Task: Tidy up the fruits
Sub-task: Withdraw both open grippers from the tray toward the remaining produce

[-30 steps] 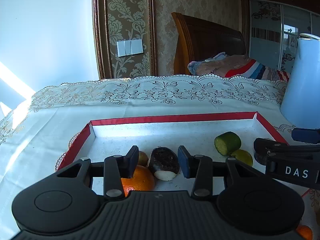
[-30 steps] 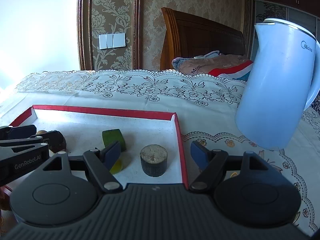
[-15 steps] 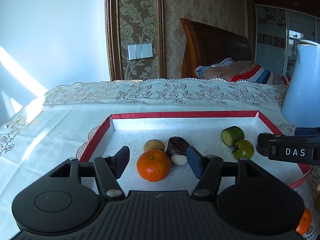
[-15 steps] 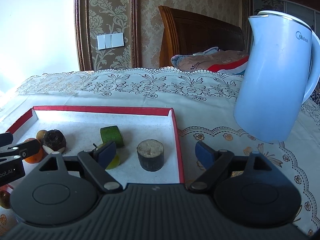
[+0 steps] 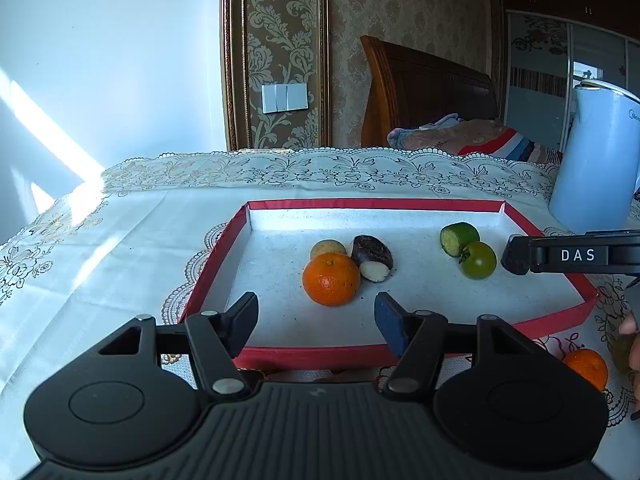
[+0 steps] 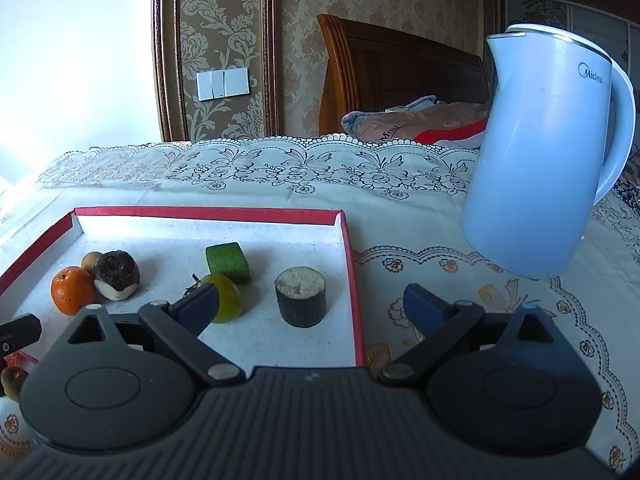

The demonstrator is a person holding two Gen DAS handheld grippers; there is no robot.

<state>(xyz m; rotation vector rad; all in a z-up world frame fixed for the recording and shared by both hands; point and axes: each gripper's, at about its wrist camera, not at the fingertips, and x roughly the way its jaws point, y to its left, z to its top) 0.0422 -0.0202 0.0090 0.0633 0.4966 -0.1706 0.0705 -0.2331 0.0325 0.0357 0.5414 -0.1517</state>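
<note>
My left hand-held gripper [image 5: 316, 316] hangs spread and empty just short of the mandarin [image 5: 331, 279] in the red tray [image 5: 216, 256]. My right hand-held gripper [image 6: 312, 308] gapes over the tray's right wall, near 1 dark stub, possibly sugarcane [image 6: 300, 296].

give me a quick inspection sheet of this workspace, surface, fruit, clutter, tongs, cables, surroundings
surface: lace tablecloth, with a red-rimmed tray on it.
job's things: in the tray, orange, small tan fruit, dark cut-ended piece, green chunk, green tomato, dark cylinder. Outside the tray, second orange and brownish fruit.
clutter: blue kettle standing right of the tray.
grippers: left tongs open, empty, at the tray's near rim; right tongs open, empty, over the tray's right edge.
cables: nothing seen.
surroundings: wooden headboard, bedding, wall switch.
</note>
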